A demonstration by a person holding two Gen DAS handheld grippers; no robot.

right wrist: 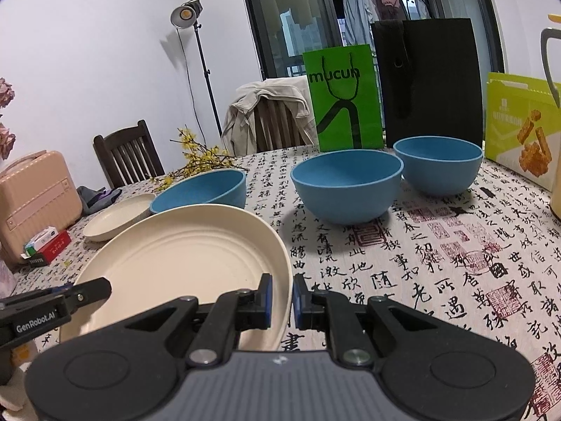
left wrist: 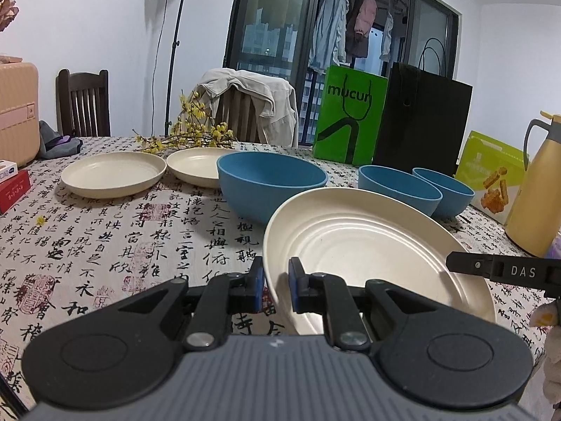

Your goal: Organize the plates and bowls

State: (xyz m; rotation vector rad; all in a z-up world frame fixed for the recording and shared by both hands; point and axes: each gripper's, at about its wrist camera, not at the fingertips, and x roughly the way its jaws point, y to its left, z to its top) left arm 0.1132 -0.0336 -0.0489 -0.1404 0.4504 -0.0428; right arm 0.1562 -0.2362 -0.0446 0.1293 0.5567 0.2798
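Your left tongs (left wrist: 276,286) and right tongs (right wrist: 282,300) are clamped on opposite rims of the large cream plate (left wrist: 368,245), tilted above the desk (left wrist: 140,231). The small plates (left wrist: 114,173) lie far-left.

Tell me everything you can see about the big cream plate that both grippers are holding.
The large cream plate is round and matte, plastic-looking, with a raised rim and concentric rings pressed into its flat base. It is empty and looks clean. It is tilted, over the calligraphy-print tablecloth. The left gripper is shut on its left rim, the right gripper on the opposite rim, blue pads either side of the edge. The big blue bowl stands just behind it.
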